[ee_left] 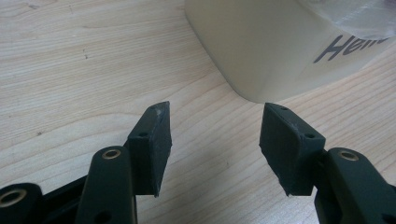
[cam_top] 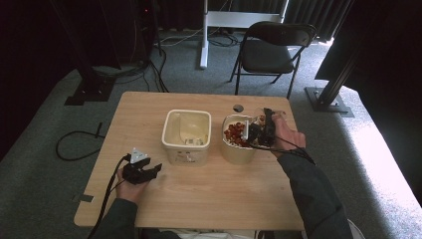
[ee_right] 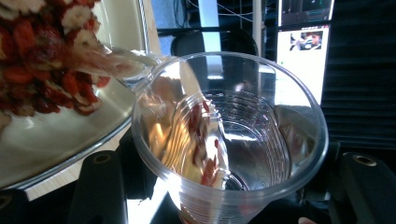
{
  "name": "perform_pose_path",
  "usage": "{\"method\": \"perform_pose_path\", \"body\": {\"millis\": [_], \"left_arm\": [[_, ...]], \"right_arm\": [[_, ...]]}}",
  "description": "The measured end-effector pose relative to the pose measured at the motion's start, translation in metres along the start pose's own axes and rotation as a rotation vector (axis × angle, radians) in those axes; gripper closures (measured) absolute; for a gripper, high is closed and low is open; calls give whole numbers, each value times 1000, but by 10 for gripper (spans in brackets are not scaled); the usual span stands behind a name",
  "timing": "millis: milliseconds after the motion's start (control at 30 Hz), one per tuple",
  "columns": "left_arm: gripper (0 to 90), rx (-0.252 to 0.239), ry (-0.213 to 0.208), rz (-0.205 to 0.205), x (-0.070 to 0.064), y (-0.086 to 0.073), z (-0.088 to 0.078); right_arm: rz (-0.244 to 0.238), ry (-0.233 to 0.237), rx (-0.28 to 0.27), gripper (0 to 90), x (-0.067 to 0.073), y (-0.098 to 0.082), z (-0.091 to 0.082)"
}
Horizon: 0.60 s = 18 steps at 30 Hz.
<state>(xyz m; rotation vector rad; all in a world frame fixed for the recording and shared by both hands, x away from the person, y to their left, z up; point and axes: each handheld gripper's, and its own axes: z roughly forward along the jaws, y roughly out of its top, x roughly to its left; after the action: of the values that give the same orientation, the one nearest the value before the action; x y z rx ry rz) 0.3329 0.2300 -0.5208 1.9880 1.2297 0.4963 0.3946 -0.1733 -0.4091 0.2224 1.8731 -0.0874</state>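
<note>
My right gripper [cam_top: 260, 131] is shut on a clear plastic cup [ee_right: 229, 140] that lies tipped on its side, its mouth at the rim of a round cream tub [cam_top: 234, 152]. The tub holds red and white dried fruit pieces [ee_right: 42, 60]. Red and white bits show through the cup's wall. A square cream tub [cam_top: 186, 134] stands to the left of the round one. My left gripper [cam_top: 153, 169] rests low over the wooden table [cam_top: 209, 199] near that tub's front corner. Its jaws stand open with nothing between them, and the tub's lettered wall [ee_left: 280, 46] is just ahead.
A small round hole [cam_top: 238, 107] sits in the table top behind the round tub. Beyond the table's far edge stand a black folding chair [cam_top: 271, 50] and a white desk leg [cam_top: 204, 35]. Cables lie on the grey carpet at the left.
</note>
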Motion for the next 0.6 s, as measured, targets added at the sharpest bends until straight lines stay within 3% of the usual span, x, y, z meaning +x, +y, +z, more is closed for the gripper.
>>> {"method": "perform_pose_path", "body": {"millis": [333,600], "left_arm": [[444,1,0,1,0,0,0],[444,3,1,2,0,0,0]], "right_arm": [[-112,-70,18,362,4,3,-2],[-167,-111,34,361,6,2,-3]]}}
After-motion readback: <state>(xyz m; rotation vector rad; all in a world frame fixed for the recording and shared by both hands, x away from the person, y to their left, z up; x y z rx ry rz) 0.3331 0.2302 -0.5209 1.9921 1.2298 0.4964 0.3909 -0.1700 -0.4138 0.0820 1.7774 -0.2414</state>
